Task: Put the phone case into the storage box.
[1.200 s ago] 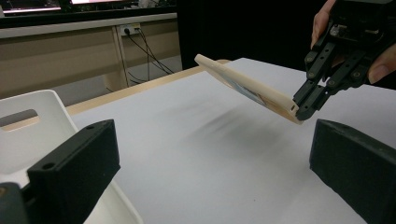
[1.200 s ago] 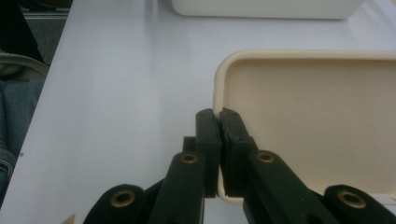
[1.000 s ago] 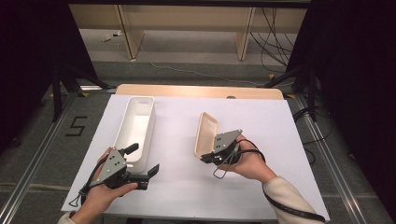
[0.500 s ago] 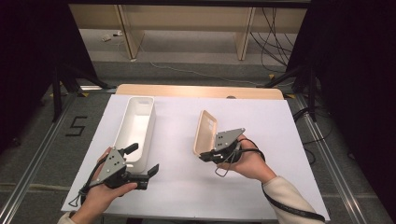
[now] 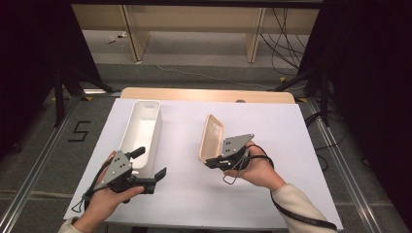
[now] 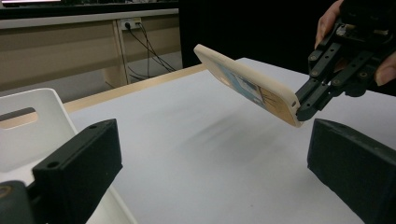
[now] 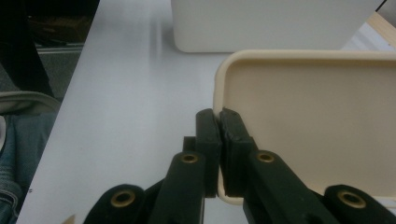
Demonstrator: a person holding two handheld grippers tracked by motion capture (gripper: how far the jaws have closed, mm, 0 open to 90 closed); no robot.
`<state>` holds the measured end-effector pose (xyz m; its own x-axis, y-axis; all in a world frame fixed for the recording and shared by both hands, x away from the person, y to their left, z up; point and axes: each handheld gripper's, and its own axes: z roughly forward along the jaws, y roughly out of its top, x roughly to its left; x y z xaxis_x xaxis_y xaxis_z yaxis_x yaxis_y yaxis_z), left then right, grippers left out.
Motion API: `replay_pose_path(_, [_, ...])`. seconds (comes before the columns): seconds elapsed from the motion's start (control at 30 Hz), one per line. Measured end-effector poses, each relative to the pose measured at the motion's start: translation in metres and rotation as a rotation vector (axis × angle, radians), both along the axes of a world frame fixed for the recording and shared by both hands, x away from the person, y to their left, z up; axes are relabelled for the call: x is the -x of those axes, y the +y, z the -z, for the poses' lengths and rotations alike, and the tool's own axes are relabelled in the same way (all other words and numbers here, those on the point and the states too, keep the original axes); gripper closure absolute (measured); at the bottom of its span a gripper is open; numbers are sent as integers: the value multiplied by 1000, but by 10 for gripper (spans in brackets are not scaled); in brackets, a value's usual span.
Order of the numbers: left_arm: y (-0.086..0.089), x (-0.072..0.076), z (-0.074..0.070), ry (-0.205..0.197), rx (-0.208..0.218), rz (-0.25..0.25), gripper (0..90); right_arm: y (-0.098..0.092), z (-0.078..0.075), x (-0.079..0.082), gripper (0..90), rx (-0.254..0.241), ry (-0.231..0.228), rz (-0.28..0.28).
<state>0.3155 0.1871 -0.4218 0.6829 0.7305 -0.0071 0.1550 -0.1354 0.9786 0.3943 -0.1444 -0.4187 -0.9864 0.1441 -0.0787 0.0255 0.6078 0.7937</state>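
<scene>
— While my right gripper (image 5: 210, 163) hangs above the worktop (image 5: 291, 145), what do its fingers (image 7: 208, 140) have?

— I see them pinched on the rim of the beige lid (image 5: 212, 138), right at its near end. From the right gripper view, one finger sits outside the rim and the other inside the lid's hollow, pressed close together with just the rim between them.

— And where is that lid?

— I have it lifted off the white sheet, tilted on edge, roughly mid-worktop and a little to the right of the white bin (image 5: 141, 133). In the left gripper view it slants upward from the right gripper's fingers, with a printed label on its flat face and a soft shadow on the sheet beneath it.

— What about my left gripper (image 5: 148, 170)?

— I read its fingers as spread wide with nothing between them. It sits at the near end of the white bin, low over the worktop's near left part; one finger overlaps the bin's near end in the high view, though I cannot tell whether it touches the bin.

— How does the bin lie?

— It stands open, long and narrow, running away from me along the left side, well apart from the lid.
</scene>
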Motion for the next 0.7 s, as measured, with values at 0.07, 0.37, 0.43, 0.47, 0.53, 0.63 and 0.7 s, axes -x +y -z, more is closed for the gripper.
replay_pose_path(0.07, [-4,-4,-5,12,-15,0,31,1,-1,0,882,-3,0,-2])
replay_pose_path(0.37, [-26,-30,-28,78,13,-3,54,4,-2,2,882,-13,-11,-12])
replay_pose_path(0.43, [-31,-38,-30,76,2,-8,64,5,-2,3,882,-18,-8,-15])
replay_pose_path(0.47, [-33,-41,-31,75,-1,-5,66,5,-2,3,882,-18,-6,-17])
replay_pose_path(0.53, [-37,-47,-33,79,-3,-6,70,5,-2,3,882,-17,-7,-20])
replay_pose_path(0.63, [-43,-53,-35,83,-15,2,77,6,-2,3,882,-15,-12,-23])
replay_pose_path(0.7, [-48,-57,-36,93,-16,11,88,7,-2,4,883,-17,-12,-25])
